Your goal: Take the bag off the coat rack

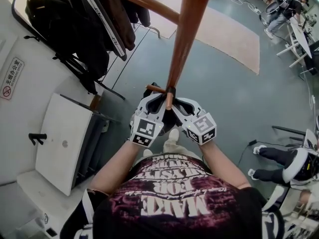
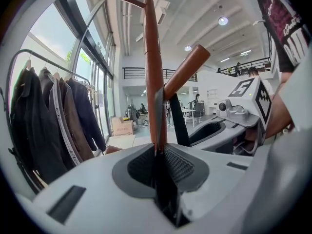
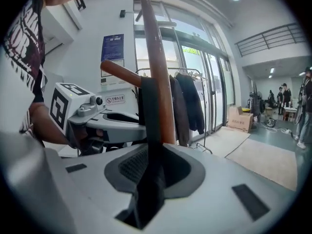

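Note:
The brown wooden coat rack pole [image 1: 187,34] rises between my two grippers. A black bag strap [image 1: 171,90] hangs looped over a low peg [image 1: 155,89]. My left gripper [image 1: 160,100] is shut on the strap, seen edge-on [image 2: 159,116] along the pole [image 2: 153,72] in the left gripper view. My right gripper [image 1: 177,103] is shut on the other run of the strap [image 3: 148,111], which drops from the peg [image 3: 119,72] into its jaws. The two grippers face each other close to the pole. The bag's body is hidden beneath them.
A clothes rail with dark coats [image 1: 75,24] stands at the upper left. A white tabletop [image 1: 65,143] lies at the left. A tan rug [image 1: 229,29] covers the floor beyond the pole. A seated person's legs [image 1: 279,166] are at the right edge.

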The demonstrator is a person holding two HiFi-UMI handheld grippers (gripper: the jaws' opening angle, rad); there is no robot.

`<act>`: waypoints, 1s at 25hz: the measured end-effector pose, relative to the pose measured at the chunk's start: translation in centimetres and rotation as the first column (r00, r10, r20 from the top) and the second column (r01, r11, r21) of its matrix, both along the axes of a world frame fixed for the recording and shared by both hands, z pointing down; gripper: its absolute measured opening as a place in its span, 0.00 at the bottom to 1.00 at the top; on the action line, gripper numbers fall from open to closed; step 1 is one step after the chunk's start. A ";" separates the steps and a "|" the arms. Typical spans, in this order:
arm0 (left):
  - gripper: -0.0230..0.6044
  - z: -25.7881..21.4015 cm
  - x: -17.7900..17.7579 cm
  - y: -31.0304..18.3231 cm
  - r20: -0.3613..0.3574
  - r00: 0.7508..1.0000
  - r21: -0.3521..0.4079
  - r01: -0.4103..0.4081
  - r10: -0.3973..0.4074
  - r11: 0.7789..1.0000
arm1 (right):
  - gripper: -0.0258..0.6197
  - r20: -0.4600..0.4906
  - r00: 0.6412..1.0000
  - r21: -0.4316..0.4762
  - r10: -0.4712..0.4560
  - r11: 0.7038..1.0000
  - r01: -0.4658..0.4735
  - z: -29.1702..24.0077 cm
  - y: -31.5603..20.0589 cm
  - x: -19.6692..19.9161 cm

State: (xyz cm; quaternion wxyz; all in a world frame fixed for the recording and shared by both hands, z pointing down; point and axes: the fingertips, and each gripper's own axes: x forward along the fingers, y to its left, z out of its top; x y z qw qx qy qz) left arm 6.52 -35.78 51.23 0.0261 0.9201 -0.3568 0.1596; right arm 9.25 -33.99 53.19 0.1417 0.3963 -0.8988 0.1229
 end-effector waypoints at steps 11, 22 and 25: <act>0.05 -0.5 -1.0 0.2 -0.078 0.994 -0.031 0.068 -0.070 0.997 | 0.05 0.042 0.995 -0.019 0.092 0.996 -0.091 -0.6 0.2 0.4; 0.05 -7.1 -2.3 4.0 -0.144 0.990 0.022 0.011 -0.008 1.000 | 0.05 0.122 0.990 0.043 0.068 0.996 -0.074 -6.9 3.3 0.6; 0.05 -9.9 -2.8 5.2 -0.156 0.988 0.070 -0.002 0.013 0.998 | 0.05 0.132 0.990 0.088 0.055 0.994 -0.067 -9.6 4.4 0.2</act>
